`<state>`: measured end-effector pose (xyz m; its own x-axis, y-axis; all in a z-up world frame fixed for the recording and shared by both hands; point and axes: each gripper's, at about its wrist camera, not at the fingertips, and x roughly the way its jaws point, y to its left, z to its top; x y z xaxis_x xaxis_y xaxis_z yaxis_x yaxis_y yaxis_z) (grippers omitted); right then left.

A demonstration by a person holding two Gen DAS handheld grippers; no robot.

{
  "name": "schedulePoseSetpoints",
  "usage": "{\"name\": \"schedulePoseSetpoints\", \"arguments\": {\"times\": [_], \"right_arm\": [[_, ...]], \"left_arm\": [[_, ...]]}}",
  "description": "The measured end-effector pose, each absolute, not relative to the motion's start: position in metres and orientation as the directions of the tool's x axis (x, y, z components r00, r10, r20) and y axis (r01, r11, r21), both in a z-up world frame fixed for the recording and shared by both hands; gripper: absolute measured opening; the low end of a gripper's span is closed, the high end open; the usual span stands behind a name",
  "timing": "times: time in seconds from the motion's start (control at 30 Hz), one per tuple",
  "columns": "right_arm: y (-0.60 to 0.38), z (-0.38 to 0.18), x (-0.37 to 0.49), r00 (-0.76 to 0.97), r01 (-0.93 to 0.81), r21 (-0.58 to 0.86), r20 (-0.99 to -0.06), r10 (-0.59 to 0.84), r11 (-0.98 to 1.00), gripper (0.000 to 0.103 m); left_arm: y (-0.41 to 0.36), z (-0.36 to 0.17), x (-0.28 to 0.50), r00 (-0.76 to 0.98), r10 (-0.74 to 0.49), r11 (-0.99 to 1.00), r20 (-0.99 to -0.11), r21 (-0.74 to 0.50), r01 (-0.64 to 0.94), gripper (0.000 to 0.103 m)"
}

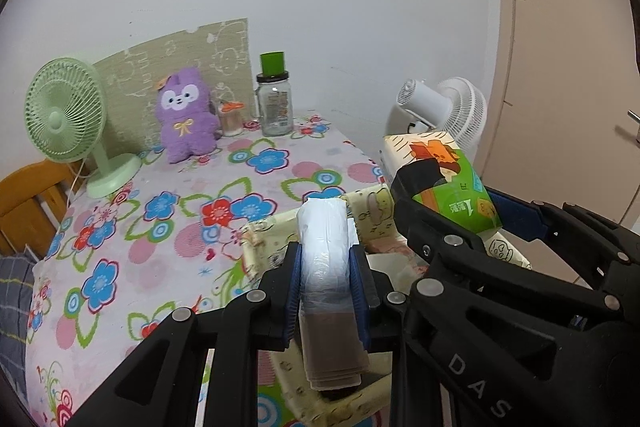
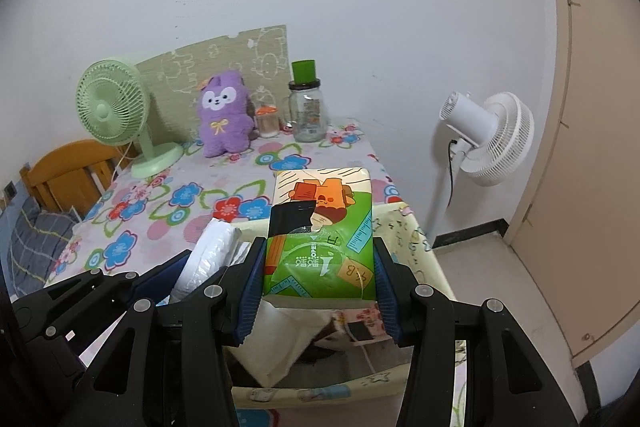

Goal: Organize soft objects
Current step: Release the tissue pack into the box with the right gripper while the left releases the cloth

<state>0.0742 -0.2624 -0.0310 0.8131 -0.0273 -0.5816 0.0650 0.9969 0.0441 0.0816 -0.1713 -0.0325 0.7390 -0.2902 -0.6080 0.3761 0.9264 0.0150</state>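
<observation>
My left gripper is shut on a white plastic-wrapped pack, held over the yellow cartoon-print fabric box. My right gripper is shut on a green and orange tissue pack, held above the same box. In the left wrist view the tissue pack and right gripper show at the right. In the right wrist view the white pack shows at the left. A purple plush toy sits at the back of the floral table.
A green desk fan stands at the table's back left. A glass jar with a green cup on it and a small orange-lidded jar stand near the plush. A white floor fan stands right of the table. White items lie inside the box.
</observation>
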Motion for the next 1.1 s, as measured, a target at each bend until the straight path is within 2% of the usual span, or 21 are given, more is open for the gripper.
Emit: {"name": "schedulePoseSetpoints", "arguments": {"times": [0.37,0.57,0.63,0.73,1.0,1.1], "right_arm": [[-0.286,-0.041,0.088,0.794,0.105,0.057,-0.606,-0.049,0.993,0.053],[-0.288,-0.05,0.094,0.782,0.099,0.068,-0.622,-0.036,0.993,0.053],[-0.287,-0.053,0.096,0.779,0.093,0.07,-0.626,-0.029,0.993,0.053],[-0.286,-0.057,0.099,0.772,0.086,0.072,-0.635,-0.021,0.994,0.053],[-0.282,-0.062,0.102,0.762,0.073,0.099,-0.647,0.008,0.992,0.056],[-0.279,-0.061,0.101,0.765,0.075,0.092,-0.644,0.002,0.993,0.064]], "left_arm": [[-0.195,-0.043,0.096,0.714,-0.313,0.91,-0.627,0.018,0.415,0.026],[-0.195,-0.05,0.103,0.717,-0.28,0.921,-0.639,0.032,0.388,0.046],[-0.194,-0.053,0.105,0.714,-0.272,0.923,-0.645,0.034,0.382,0.06],[-0.192,-0.055,0.107,0.711,-0.262,0.926,-0.652,0.038,0.377,0.071],[-0.188,-0.057,0.109,0.697,-0.267,0.925,-0.666,0.027,0.38,0.078],[-0.185,-0.056,0.107,0.698,-0.269,0.925,-0.664,0.025,0.38,0.082]]}}
